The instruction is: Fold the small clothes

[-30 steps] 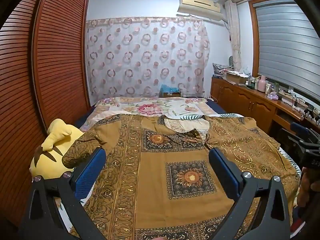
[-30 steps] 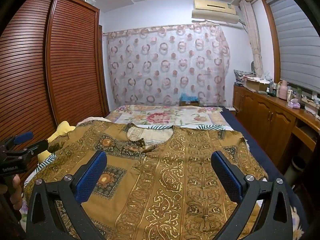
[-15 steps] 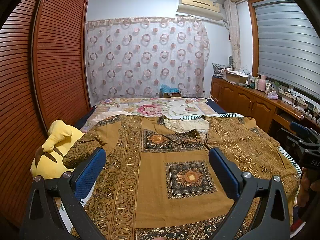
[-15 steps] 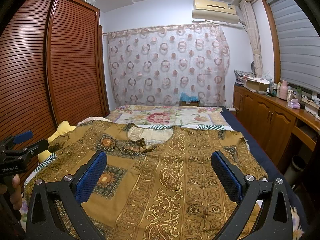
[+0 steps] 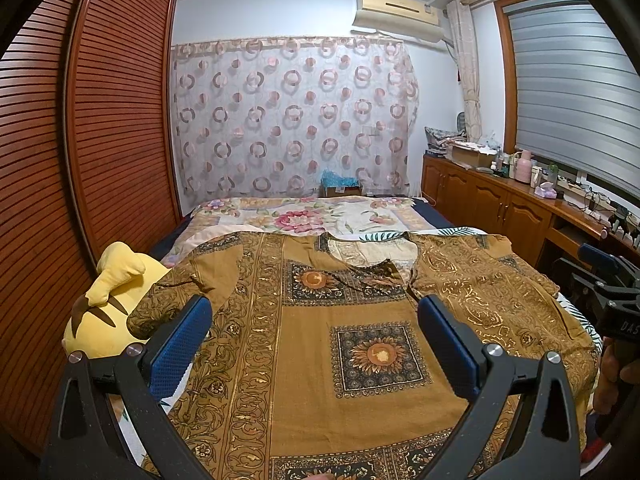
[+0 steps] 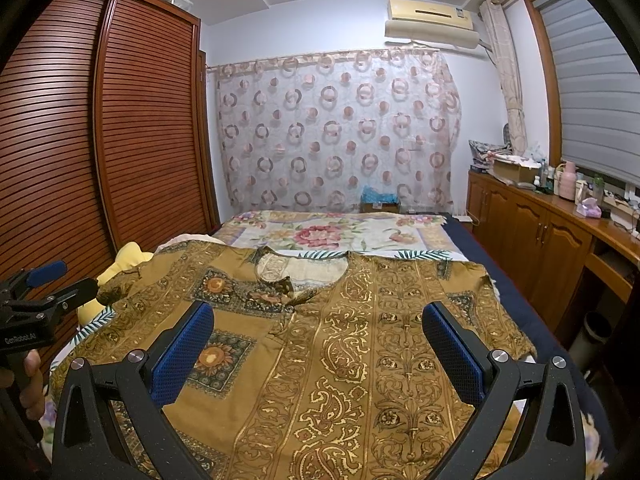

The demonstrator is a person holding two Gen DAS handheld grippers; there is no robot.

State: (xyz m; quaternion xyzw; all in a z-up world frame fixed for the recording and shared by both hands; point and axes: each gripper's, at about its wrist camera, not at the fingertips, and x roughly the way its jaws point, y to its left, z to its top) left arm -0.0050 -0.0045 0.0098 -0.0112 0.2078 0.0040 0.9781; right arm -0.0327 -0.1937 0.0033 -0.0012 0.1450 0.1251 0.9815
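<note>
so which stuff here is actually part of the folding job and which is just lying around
Part of the job:
- patterned brown shirt, spread flat on the bed
- left gripper, open
- right gripper, open

Just lying about:
- yellow plush toy
- clutter on the wooden sideboard

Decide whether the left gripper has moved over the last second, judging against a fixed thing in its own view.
No. In the left wrist view the left gripper frames the brown shirt and yellow plush toy almost exactly as before; any drift is very slight.

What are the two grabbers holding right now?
Nothing. The left gripper and the right gripper are both wide open above the brown patterned shirt, which lies spread flat on the bed.
</note>
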